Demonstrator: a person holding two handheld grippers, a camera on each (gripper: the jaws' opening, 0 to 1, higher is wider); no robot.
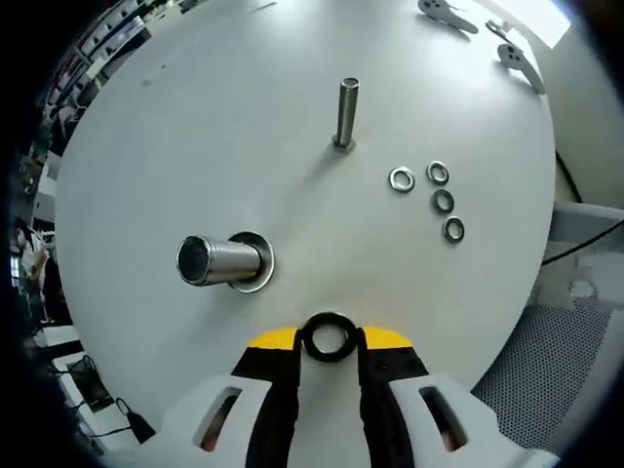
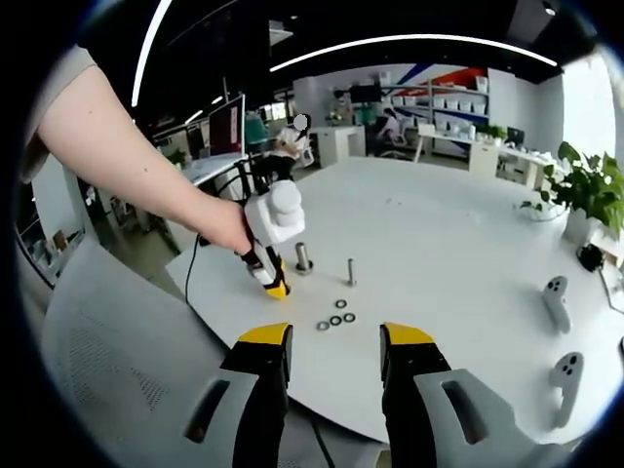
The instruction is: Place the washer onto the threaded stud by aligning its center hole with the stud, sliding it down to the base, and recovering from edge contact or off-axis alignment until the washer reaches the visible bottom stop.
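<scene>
In the left gripper view, a black washer [image 1: 329, 336] is clamped between the tips of the left gripper [image 1: 329, 341], above the white table [image 1: 146, 175], well apart from the threaded stud [image 1: 346, 113]. Four loose washers [image 1: 429, 200] are seen beside the stud. In the right gripper view, the right gripper [image 2: 334, 343] is held with jaws apart and nothing between them, and the person's hand [image 2: 226, 226] is seen on the left gripper.

Both views are bright and evenly lit, the white table [image 1: 195, 146] washed almost flat, with only short soft shadows at the foot of the threaded stud [image 1: 346, 112] and beside the metal sleeve [image 1: 219, 260]. In the right gripper view, curved ceiling light strips [image 2: 409, 41] arc from 9 to 2 o'clock against a dark ceiling, and daylight glares at 3 o'clock. Fisheye bending bows straight lines toward the edges, where detail turns soft; the centres stay sharp.
</scene>
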